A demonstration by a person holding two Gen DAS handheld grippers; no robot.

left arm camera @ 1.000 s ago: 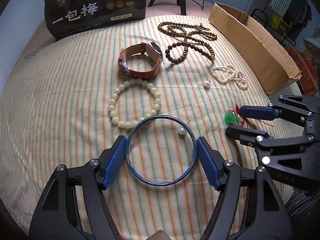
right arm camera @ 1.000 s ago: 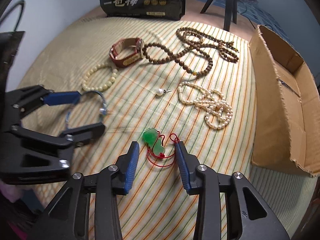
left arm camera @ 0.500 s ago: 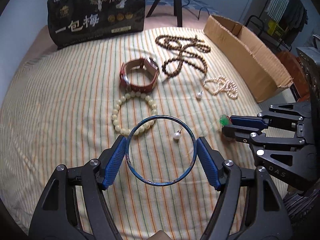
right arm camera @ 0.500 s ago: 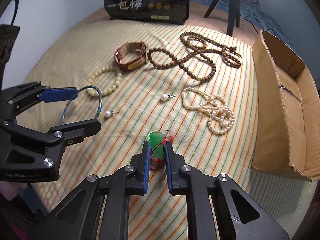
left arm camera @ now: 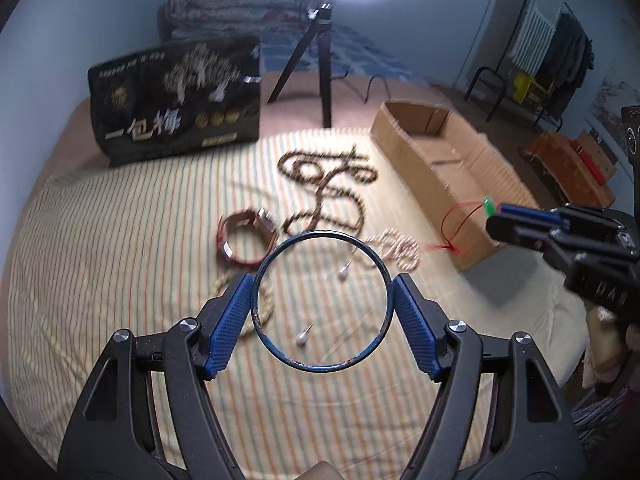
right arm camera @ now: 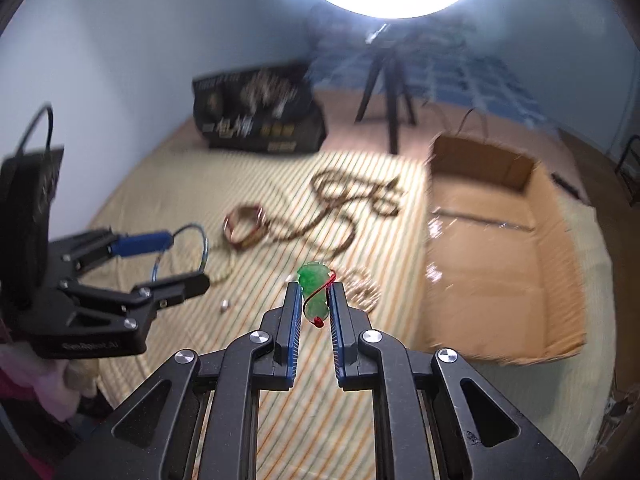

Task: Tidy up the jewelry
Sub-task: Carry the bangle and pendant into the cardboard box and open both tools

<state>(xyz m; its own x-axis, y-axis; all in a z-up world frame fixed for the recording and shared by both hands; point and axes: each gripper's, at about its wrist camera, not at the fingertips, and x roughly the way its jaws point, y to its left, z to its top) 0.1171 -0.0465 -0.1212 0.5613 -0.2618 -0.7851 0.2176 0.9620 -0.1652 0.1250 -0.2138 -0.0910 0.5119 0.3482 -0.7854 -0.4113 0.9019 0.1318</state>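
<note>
Right wrist view blurs beads; fingers [right arm camera: 314, 300] clamp green pendant [right arm camera: 314, 280], seemingly jade.

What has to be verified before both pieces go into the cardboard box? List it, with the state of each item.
1. Left tongs clamped across the blue bangle: ok.
2. Right tongs shut on the green pendant: ok.
3. Red cord clear of other jewelry: ok, it hangs free, beside the box.
4. Cardboard box open on top: ok.
5. Box holds nothing in the way: cannot tell, blurred.
6. Pearl necklace and brown bead strand off both grips: ok.
</note>
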